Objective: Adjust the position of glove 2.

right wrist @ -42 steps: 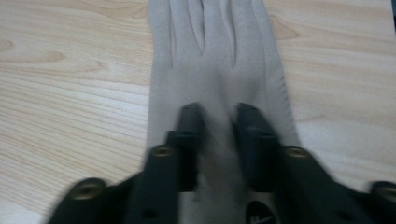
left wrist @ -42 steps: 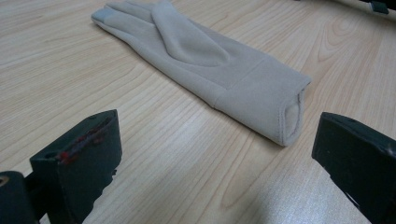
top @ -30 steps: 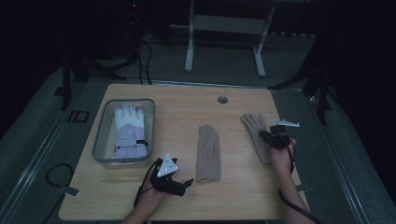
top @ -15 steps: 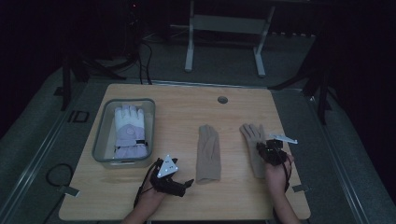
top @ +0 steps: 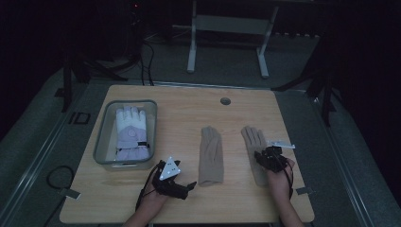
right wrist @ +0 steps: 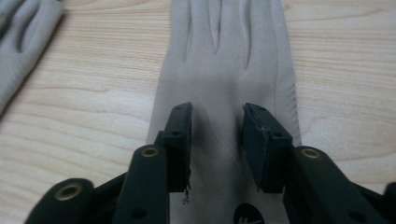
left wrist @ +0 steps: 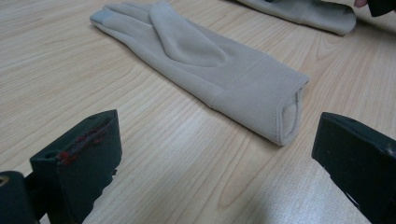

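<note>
Jaws first, L to R: the left gripper [top: 182,187] stands wide apart w/ nothing between, aimed at the cuff of the middle beige glove [left wrist: 201,60], near it but not touching; the right gripper [right wrist: 217,140] is part-way apart, its jaws having just been opening, set down over the back of the right beige glove [right wrist: 229,70] w/ the fabric lying between them but not pinched. Layout on the wooden table [top: 189,109]: clear bin [top: 101,142] at left holding a white-and-lilac padded glove [top: 130,132]; middle beige glove flat at centre, fingers away from the person; right beige glove just beside it, apart, under the right gripper. Risks, as I judge: right jaws sit mid-palm on flat fabric, so a close here may catch only the top layer or skid off, dragging the glove askew; if pressed too hard the pads scrape the table; left jaws come at the cuff low and level, so they may push the glove along instead of getting round it, poss. into its neighbour. Vs earlier frame: right hand has come back toward the person w/ the glove, which now lies lower on the table and closer to parallel w/ the middle one; left gripper and bin unchanged.
</note>
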{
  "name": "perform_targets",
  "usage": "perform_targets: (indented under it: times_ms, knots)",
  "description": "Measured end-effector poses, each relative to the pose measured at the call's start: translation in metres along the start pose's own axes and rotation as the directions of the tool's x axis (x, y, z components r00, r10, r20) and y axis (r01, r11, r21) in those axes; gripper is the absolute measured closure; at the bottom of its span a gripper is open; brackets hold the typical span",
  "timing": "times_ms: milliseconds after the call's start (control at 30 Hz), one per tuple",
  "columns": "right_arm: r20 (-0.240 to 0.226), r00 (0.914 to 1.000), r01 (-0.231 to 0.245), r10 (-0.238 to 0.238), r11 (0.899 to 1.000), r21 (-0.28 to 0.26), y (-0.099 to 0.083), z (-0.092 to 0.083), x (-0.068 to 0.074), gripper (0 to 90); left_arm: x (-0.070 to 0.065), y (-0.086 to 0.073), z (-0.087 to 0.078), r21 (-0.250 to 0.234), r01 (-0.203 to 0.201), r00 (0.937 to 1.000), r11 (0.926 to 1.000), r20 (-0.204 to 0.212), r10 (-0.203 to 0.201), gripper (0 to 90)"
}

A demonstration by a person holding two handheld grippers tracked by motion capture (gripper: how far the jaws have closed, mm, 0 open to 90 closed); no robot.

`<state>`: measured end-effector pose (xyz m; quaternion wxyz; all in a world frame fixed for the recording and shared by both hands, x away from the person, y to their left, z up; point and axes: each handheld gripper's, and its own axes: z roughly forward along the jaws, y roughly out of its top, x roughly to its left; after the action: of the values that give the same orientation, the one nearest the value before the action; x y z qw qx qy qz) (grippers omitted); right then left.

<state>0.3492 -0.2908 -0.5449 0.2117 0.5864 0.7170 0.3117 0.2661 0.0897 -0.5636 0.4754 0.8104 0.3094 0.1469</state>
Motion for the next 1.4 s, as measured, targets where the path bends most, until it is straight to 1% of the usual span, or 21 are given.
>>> perform_targets:
  times_ms: [67, 133, 167, 200, 233, 267, 400, 467, 567, 700, 833, 933, 967, 1033, 1133, 1167, 1200, 1233, 1300, 1367, 1400]
  knots:
    - [-0.019, 0.9998, 0.006, -0.006, 1.0, -0.005, 0.004, -0.004, -0.004, 59.0, 0.0, 0.0, 0.0, 0.0, 0.0, 1.0, 1.0, 0.0, 0.0, 1.7]
    - [-0.028, 0.999, 0.034, -0.035, 0.999, -0.029, 0.009, -0.009, -0.008, 56.6, 0.0, 0.0, 0.0, 0.0, -0.001, 1.0, 1.0, -0.001, 0.001, 1.7]
    - [-0.05, 0.9968, 0.06, -0.062, 0.997, -0.04, 0.012, -0.012, -0.01, 53.9, 0.0, 0.0, 0.0, 0.001, -0.002, 1.0, 1.0, -0.001, 0.002, 1.8]
    - [-0.052, 0.9951, 0.082, -0.084, 0.996, -0.045, 0.015, -0.014, -0.013, 53.9, 0.0, 0.0, 0.0, 0.001, -0.003, 1.0, 1.0, -0.001, 0.003, 1.7]
    - [-0.062, 0.9923, 0.104, -0.108, 0.993, -0.052, 0.018, -0.016, -0.016, 52.5, 0.0, 0.0, 0.0, 0.001, -0.004, 1.0, 1.0, -0.001, 0.004, 1.7]
    - [-0.091, 0.987, 0.128, -0.133, 0.99, -0.054, 0.02, -0.017, -0.019, 50.6, 0.0, 0.0, 0.0, 0.001, -0.003, 1.0, 1.0, -0.001, 0.003, 1.7]
    - [-0.151, 0.9662, 0.203, -0.209, 0.978, -0.055, 0.023, -0.014, -0.028, 50.7, 0.0, 0.0, 0.0, 0.001, -0.002, 1.0, 1.0, -0.002, 0.002, 1.7]
    - [-0.166, 0.9601, 0.22, -0.225, 0.974, -0.049, 0.022, -0.009, -0.03, 50.8, 0.0, 0.0, 0.0, 0.0, 0.0, 1.0, 1.0, -0.003, 0.0, 1.7]
    - [-0.171, 0.9566, 0.231, -0.236, 0.972, -0.045, 0.017, 0.0, -0.033, 50.8, 0.0, 0.0, 0.001, 0.004, 0.002, 1.0, 1.0, -0.002, -0.002, 1.7]
    - [-0.168, 0.9578, 0.228, -0.233, 0.972, -0.049, 0.01, 0.01, -0.035, 53.9, 0.0, -0.001, 0.001, 0.007, 0.0, 1.0, 1.0, -0.002, 0.001, 1.7]
    - [-0.167, 0.9543, 0.239, -0.247, 0.969, -0.066, 0.004, 0.013, -0.032, 58.4, 0.0, 0.0, 0.002, 0.013, -0.002, 1.0, 0.9999, -0.002, 0.002, 1.7]
    - [-0.156, 0.9702, 0.178, -0.186, 0.982, -0.058, 0.002, 0.012, -0.028, 71.8, -0.002, 0.0, 0.002, 0.016, -0.011, 0.9999, 0.9998, -0.001, 0.011, 1.7]
    - [-0.131, 0.9705, 0.197, -0.202, 0.979, -0.055, 0.002, 0.01, -0.024, 78.4, -0.002, 0.0, 0.002, 0.016, -0.012, 0.9999, 0.9998, -0.001, 0.012, 1.7]
    - [-0.093, 0.9753, 0.196, -0.2, 0.979, -0.053, 0.002, 0.01, -0.019, 81.5, -0.002, 0.0, 0.002, 0.016, -0.011, 0.9999, 0.9998, -0.001, 0.011, 1.7]
    - [-0.056, 0.9857, 0.155, -0.159, 0.985, -0.07, 0.004, 0.006, -0.013, 83.9, -0.001, 0.0, 0.002, 0.016, -0.008, 1.0, 0.9998, -0.003, 0.008, 1.7]
    - [-0.056, 0.9857, 0.155, -0.159, 0.985, -0.07, 0.004, 0.006, -0.013, 83.9, -0.001, 0.0, 0.002, 0.016, -0.008, 1.0, 0.9998, -0.003, 0.008, 1.7]
    - [-0.041, 0.9882, 0.143, -0.147, 0.986, -0.09, 0.007, 0.001, -0.01, 83.9, -0.001, 0.0, 0.002, 0.015, -0.007, 1.0, 0.9999, -0.003, 0.008, 1.7]
    - [-0.024, 0.9927, 0.115, -0.118, 0.987, -0.11, 0.01, -0.005, -0.008, 84.0, -0.001, 0.0, 0.002, 0.015, -0.008, 1.0, 0.9998, -0.003, 0.008, 1.7]
    - [-0.013, 0.9958, 0.088, -0.091, 0.989, -0.121, 0.014, -0.011, -0.008, 84.0, -0.001, 0.0, 0.002, 0.014, -0.007, 1.0, 0.9999, -0.002, 0.007, 1.7]
    - [-0.007, 0.9969, 0.077, -0.079, 0.989, -0.123, 0.015, -0.015, -0.009, 84.0, -0.002, 0.0, 0.001, 0.012, -0.007, 1.0, 0.9999, -0.001, 0.007, 1.7]
    - [0.012, 0.9981, 0.062, -0.061, 0.99, -0.123, 0.014, -0.021, -0.01, 84.0, -0.002, 0.0, 0.001, 0.008, -0.007, 1.0, 0.9999, 0.0, 0.007, 1.7]
